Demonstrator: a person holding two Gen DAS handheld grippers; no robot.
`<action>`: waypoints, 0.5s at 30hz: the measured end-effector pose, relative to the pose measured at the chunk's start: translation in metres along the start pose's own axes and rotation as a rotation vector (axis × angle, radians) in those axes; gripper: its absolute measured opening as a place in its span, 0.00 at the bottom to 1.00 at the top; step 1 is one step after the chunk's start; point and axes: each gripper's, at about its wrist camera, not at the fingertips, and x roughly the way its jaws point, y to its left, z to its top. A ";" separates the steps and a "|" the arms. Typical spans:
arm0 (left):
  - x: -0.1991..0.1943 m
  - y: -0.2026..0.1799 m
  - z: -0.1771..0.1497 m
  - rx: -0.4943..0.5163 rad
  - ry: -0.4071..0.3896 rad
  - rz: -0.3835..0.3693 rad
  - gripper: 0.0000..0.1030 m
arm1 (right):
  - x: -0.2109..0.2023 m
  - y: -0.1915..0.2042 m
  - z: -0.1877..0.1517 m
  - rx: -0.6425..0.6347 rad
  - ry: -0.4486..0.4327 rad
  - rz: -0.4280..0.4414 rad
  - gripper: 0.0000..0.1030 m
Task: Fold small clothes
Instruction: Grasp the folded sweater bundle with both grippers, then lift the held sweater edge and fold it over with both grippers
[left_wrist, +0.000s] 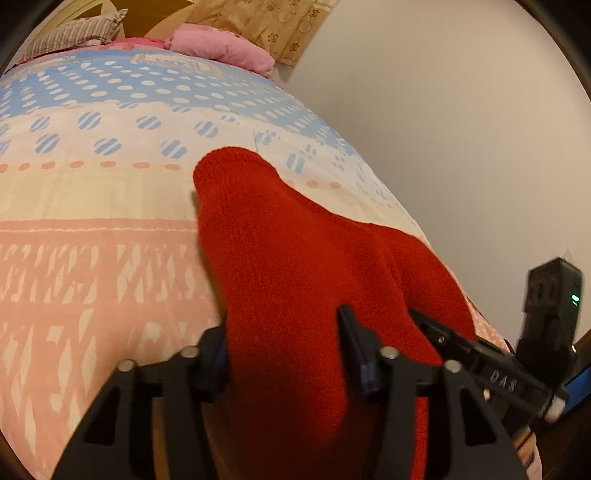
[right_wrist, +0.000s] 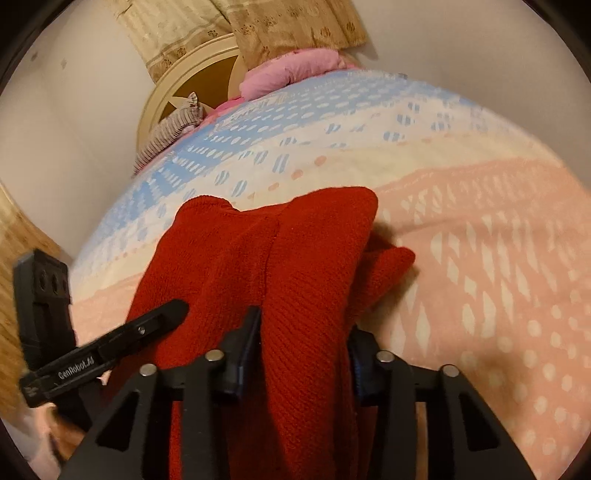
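The red knitted garment (left_wrist: 295, 266) lies on the bed (left_wrist: 92, 206), over the pink band of the patterned cover. In the left wrist view its long axis runs from the near edge at 6 o'clock up toward 11 o'clock, ending in a rounded tip. In the right wrist view it reaches toward 12 o'clock, with a smaller folded flap sticking out toward 3 o'clock.

The left hand-held gripper (left_wrist: 286, 343) is clamped on the near edge of the red knit, cloth bunched between its pads. The right hand-held gripper (right_wrist: 304, 347) likewise pinches a thick fold beside it.

Seen from the right wrist, the left one's finger reads "GenRobot.AI". In the left wrist view the right one's finger shows blurred letters, perhaps "DAS".

A pink pillow (left_wrist: 221, 46) sits at 12 o'clock.
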 end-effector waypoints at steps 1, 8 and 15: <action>-0.002 -0.003 0.000 0.010 -0.003 0.014 0.46 | -0.003 0.008 -0.001 -0.026 -0.011 -0.033 0.35; -0.036 -0.027 -0.007 0.107 -0.044 0.114 0.41 | -0.044 0.050 -0.006 -0.136 -0.106 -0.122 0.33; -0.085 -0.049 -0.017 0.192 -0.107 0.162 0.41 | -0.101 0.084 -0.022 -0.153 -0.206 -0.100 0.33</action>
